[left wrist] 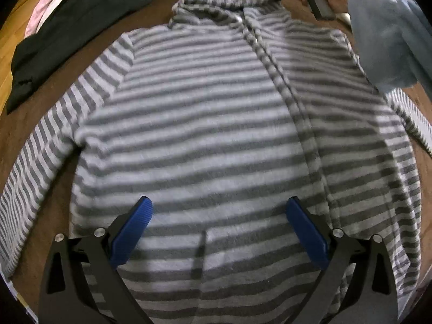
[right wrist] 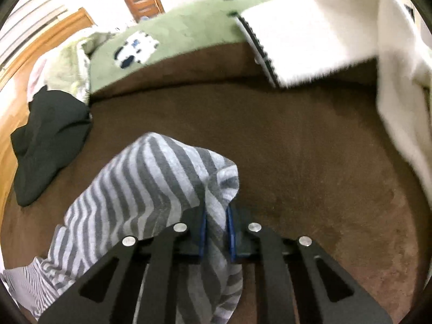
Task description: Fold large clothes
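The striped hoodie (left wrist: 205,124) lies flat on the brown blanket (right wrist: 310,162), its long axis running from hem at 6 o'clock to hood at 12, sleeves spread toward 8 and 3. Bare blanket lies past the hood, edged by a black garment (left wrist: 67,35) at 10 and white fabric (right wrist: 337,32) at 1. The left gripper (left wrist: 218,229) hovers spread wide over the hem; the right gripper (right wrist: 217,229) pinches the hood's cloth

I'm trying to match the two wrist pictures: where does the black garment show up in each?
Left wrist view: the black garment lies at upper left on the brown surface, beside the striped hoodie.
Right wrist view: black garment at the left edge, left of the hoodie cloth that the right gripper pinches.
Shared landmark: the brown surface.
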The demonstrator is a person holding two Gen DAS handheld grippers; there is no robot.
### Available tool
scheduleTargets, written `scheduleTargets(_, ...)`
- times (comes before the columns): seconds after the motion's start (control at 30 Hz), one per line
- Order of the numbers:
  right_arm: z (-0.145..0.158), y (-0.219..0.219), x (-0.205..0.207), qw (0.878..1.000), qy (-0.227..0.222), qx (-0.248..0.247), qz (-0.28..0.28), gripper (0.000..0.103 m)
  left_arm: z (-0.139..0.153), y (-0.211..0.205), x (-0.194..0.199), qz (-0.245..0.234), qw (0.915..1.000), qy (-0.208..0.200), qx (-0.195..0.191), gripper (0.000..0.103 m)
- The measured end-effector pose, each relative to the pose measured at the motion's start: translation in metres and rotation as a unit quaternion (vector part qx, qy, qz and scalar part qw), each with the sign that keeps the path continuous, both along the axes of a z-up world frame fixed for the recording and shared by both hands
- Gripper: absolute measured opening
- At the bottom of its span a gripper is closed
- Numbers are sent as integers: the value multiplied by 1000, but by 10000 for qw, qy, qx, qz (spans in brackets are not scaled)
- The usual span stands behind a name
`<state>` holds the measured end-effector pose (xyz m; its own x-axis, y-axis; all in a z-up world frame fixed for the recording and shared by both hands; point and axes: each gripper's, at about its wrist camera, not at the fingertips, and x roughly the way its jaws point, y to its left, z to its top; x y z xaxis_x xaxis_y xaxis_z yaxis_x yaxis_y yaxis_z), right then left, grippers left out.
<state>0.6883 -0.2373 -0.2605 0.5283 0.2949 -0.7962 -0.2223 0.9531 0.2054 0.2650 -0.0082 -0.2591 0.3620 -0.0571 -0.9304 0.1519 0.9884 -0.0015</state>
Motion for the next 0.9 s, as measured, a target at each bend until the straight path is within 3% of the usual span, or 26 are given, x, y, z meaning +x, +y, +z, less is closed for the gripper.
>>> scheduleTargets(0.17,17,-2,-9,9997,-178,144,116,13,50,25,58,-438,9942,-852,-485,97)
scheduleTargets(0.33,23,2,-13,9994,-270,93,176,13,76,38,173,-696,9877,-1390,-157,97)
scheduleTargets(0.47,23,0,-17,9991,-352,62,221,13,68,43,265,-652,9908,-1143,-330,97)
scheduleTargets(0.63,20,-2,-21,9983,-506,109,266,13,48,24,329,-949,9910,-941,33,96)
scheduleTargets(0.67,19,-3,-21,9982,-518,127,275,13,42,21,338,-980,9911,-881,165,95)
scheduleTargets(0.7,19,-4,-22,9981,-527,139,283,13,33,19,350,-1019,9921,-693,217,87)
scheduleTargets(0.73,18,-5,-22,9980,-539,146,292,13,27,19,360,-1027,9930,-552,167,77)
scheduleTargets(0.77,18,-5,-22,9979,-552,150,304,13,19,22,372,-967,9947,-362,9,75)
scheduleTargets(0.9,18,-3,-22,9974,-590,113,390,13,-9,28,398,-801,9960,80,-380,74)
